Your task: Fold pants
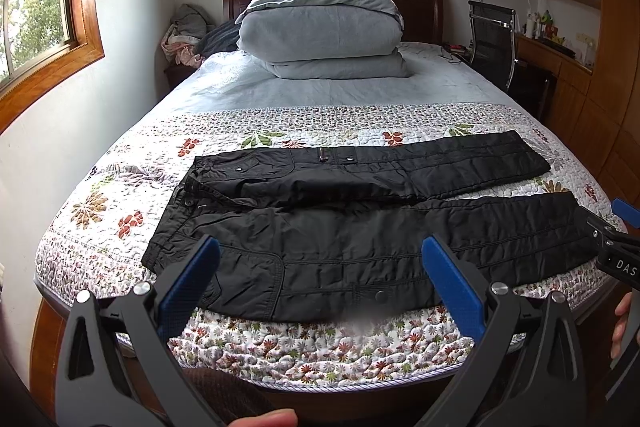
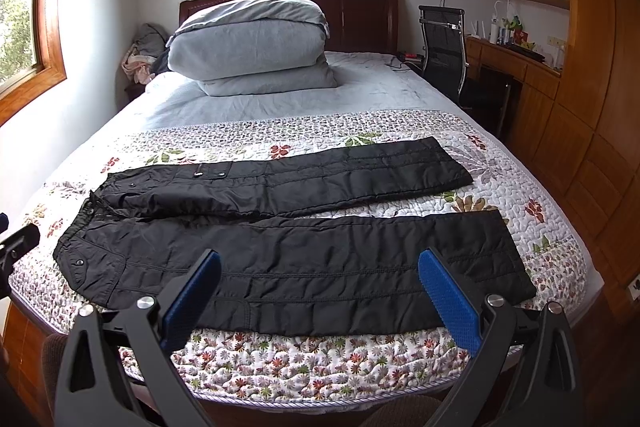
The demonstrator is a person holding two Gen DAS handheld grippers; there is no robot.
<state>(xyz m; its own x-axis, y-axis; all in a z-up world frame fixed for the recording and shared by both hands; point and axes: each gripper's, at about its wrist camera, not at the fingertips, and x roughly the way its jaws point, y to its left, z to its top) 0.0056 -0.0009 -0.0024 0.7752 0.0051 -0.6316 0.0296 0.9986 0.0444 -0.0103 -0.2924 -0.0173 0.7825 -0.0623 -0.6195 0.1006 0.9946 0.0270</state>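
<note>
Black pants [image 1: 340,223] lie flat across the foot of the bed, waistband to the left, both legs stretched to the right with a strip of quilt between them. In the right wrist view the pants [image 2: 288,247] show the same way. My left gripper [image 1: 320,247] hovers open above the near leg's hip area, with nothing between its blue pads. My right gripper [image 2: 319,263] is open too, held over the near leg further toward the cuff. The right gripper's tip [image 1: 616,227] also shows at the right edge of the left wrist view.
A floral quilt [image 1: 312,351] covers the bed's foot. A folded grey duvet [image 1: 320,31] sits by the headboard. A black chair [image 2: 444,47] and wooden desk [image 2: 516,63] stand on the right. Windows are on the left wall and behind the bed. A hand [image 1: 622,323] shows at right.
</note>
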